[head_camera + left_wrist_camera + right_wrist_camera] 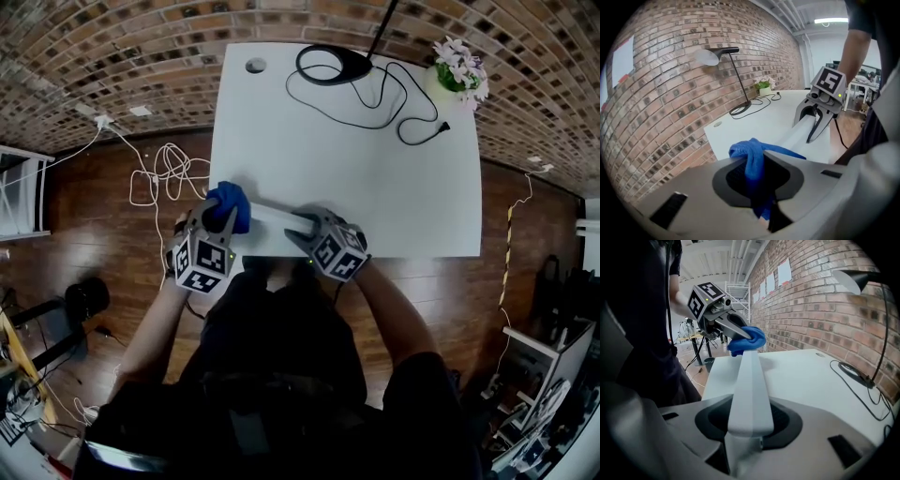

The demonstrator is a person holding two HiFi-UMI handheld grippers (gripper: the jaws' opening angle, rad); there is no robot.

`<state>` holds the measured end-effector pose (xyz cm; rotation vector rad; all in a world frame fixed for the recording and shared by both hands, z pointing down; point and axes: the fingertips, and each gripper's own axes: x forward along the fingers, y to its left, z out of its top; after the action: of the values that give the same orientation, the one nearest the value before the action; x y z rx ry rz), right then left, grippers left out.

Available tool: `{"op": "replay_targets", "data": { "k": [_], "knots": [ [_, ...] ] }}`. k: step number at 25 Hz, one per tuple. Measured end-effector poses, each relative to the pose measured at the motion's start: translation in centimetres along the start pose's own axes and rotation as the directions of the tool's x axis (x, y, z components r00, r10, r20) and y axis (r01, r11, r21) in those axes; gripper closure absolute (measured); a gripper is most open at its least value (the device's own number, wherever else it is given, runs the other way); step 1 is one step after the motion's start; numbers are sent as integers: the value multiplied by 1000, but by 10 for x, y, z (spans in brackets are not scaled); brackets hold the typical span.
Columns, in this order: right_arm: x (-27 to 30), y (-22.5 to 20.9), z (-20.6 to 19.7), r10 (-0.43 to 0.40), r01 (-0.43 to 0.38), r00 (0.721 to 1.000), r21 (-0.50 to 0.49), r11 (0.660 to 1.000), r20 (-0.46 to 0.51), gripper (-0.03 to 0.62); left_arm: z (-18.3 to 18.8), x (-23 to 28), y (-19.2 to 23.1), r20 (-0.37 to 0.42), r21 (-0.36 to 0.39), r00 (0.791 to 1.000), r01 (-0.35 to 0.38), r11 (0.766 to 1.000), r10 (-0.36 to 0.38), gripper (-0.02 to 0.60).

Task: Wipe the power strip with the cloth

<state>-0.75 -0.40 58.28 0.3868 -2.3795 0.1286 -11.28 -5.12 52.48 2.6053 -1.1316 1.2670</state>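
my left gripper (pixel 223 219) is closed tight on the blue cloth (pixel 230 202). a fold of it is pinched between the jaws and the rest is bunched out in front of them. my right gripper (pixel 298 228) is closed on one end of the white power strip (pixel 277 214), so the jaws stand only as far apart as the strip is wide. the strip runs from there along the near edge of the white table (pixel 347 169) towards my left gripper, and the cloth sits against its other end, at the table's near left corner. whether the strip rests flat on the table or is lifted a little, i cannot tell.

at the far right corner of the table stands a small pot (pixel 763 90) with pale flowers (pixel 461 66) and some green in it. a black desk lamp (pixel 333 64) stands at the far edge. its black cable (pixel 403 103) loops loosely over the tabletop and ends in a plug. beyond the table there is a brick wall (pixel 661 93).
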Motion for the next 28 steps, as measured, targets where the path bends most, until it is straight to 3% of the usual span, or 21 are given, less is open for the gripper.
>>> {"op": "replay_targets", "data": {
  "k": [10,18,24,28],
  "knots": [
    [1,-1,0,-4,4,1000,-11,1000,6,437,0,6,4,-42,-68,997,62,996,-65,520],
    [-1,-1,-1,-8,8,1000,-17,1000,12,437,3,6,10,-56,-139,998,20,990,-28,522],
    [0,0,-2,6,-6,1000,-7,1000,-1,439,1,5,0,-82,-36,997,-13,999,10,522],
    [1,0,-1,1,-1,1000,-10,1000,2,439,9,7,-14,-58,27,998,15,1000,-13,522]
  ]
}}
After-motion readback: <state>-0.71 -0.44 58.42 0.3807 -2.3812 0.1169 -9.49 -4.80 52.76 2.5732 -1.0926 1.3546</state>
